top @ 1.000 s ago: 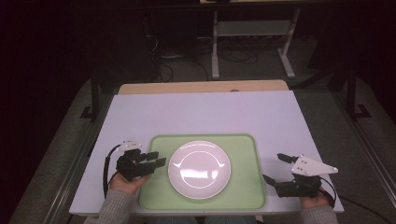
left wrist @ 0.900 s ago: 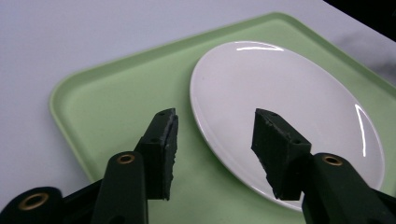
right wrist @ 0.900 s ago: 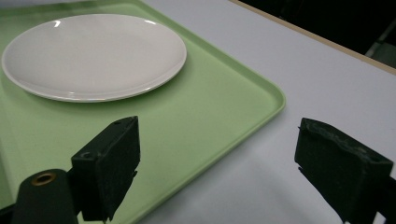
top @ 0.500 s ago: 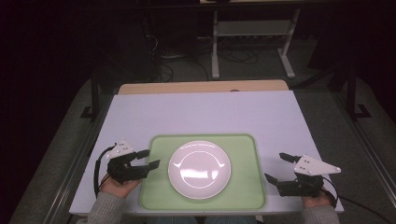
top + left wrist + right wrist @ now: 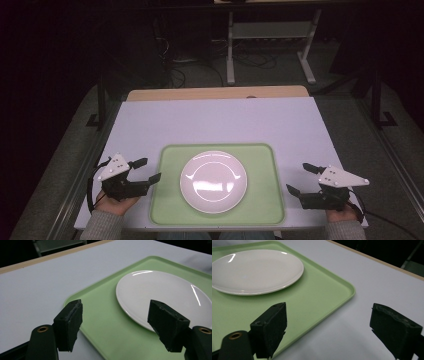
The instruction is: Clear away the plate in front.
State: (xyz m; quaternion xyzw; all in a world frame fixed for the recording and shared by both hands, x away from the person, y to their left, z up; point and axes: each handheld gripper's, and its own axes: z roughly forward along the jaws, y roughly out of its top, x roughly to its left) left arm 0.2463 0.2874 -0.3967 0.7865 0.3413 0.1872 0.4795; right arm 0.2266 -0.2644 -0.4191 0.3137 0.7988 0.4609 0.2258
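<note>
Green tray (image 5: 260, 210), white plate (image 5: 213, 181) centred, empty; left gripper (image 5: 148, 170) and right gripper (image 5: 303, 178) flanking, jaws spread, grasping nothing; apparently no handling begun.

A tray (image 5: 260, 205) is lying on the table (image 5: 220, 120) in the lower middle of the high view, and a plate (image 5: 213, 181) is sitting on it, near its centre. The left gripper (image 5: 148, 170) is sitting at the lower left, just beside the tray's left edge, jaws pointing toward it. The right gripper (image 5: 303, 178) is sitting at the lower right, just past the tray's right edge. A metal stand (image 5: 270, 35) is standing behind the table, at the upper middle.
</note>
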